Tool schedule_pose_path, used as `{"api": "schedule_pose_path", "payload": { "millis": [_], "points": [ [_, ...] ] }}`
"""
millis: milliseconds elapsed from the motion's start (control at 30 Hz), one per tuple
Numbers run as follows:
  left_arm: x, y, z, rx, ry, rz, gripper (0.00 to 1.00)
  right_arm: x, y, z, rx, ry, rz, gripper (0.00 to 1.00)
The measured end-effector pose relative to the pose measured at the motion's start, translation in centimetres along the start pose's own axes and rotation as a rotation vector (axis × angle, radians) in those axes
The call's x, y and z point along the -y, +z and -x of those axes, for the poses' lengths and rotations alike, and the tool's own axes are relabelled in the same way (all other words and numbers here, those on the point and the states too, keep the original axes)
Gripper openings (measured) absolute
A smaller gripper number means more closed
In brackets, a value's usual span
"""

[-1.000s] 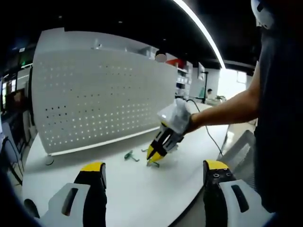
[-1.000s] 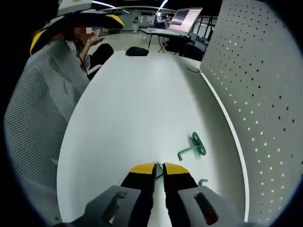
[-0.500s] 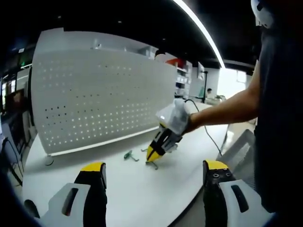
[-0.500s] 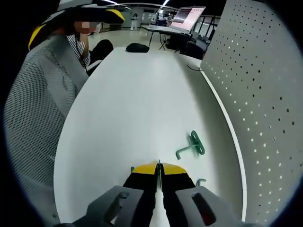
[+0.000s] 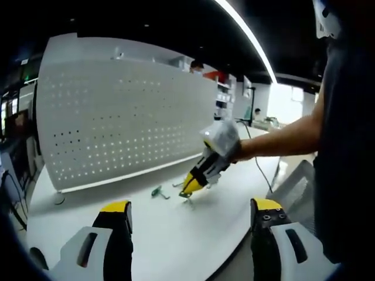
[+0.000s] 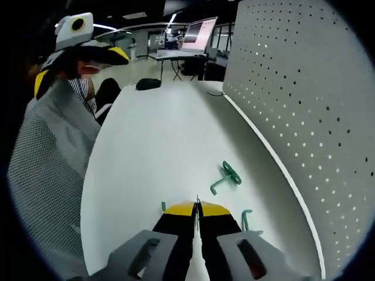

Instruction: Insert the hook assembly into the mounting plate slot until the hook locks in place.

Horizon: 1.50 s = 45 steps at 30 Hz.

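White round table (image 6: 146,152) holds a small green metal hook (image 6: 226,177). Right gripper (image 6: 195,207) pinches what seems a thin hook piece; left gripper (image 5: 190,213) gapes wide.

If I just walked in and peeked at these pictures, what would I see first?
The big white board full of little holes standing at the back of the white table. Then the right gripper with yellow tips, shut on a thin metal hook above the table. A green hook lies on the table near the board, with the left gripper open in front.
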State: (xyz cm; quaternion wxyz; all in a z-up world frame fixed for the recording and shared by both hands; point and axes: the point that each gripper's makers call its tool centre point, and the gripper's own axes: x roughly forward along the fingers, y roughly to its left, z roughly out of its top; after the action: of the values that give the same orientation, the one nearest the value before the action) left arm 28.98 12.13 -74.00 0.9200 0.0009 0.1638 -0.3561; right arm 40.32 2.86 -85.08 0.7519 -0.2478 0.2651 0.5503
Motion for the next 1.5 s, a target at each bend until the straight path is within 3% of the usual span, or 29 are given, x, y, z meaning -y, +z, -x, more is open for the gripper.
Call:
{"api": "schedule_pose_path", "payload": {
  "millis": [267,700,933,1500],
  "points": [
    [-0.1,0.5,0.2,0.016,0.01,0.005,0.83,-0.9,2.0,1.6,0.106,-0.012,-0.096,0.01],
    [0.8,2.7,0.1,0.048,0.006,-0.029,0.81,-1.8,5.0,3.8,0.203,-0.067,-0.101,0.01],
    [1.2,3.8,0.3,0.056,0.018,-0.052,0.78,-1.7,7.1,5.9,0.291,-0.108,-0.175,0.0],
    [1.2,6.0,0.5,0.101,0.085,-0.06,0.66,-3.1,14.9,9.7,0.496,-0.135,-0.145,0.0]
  ]
}}
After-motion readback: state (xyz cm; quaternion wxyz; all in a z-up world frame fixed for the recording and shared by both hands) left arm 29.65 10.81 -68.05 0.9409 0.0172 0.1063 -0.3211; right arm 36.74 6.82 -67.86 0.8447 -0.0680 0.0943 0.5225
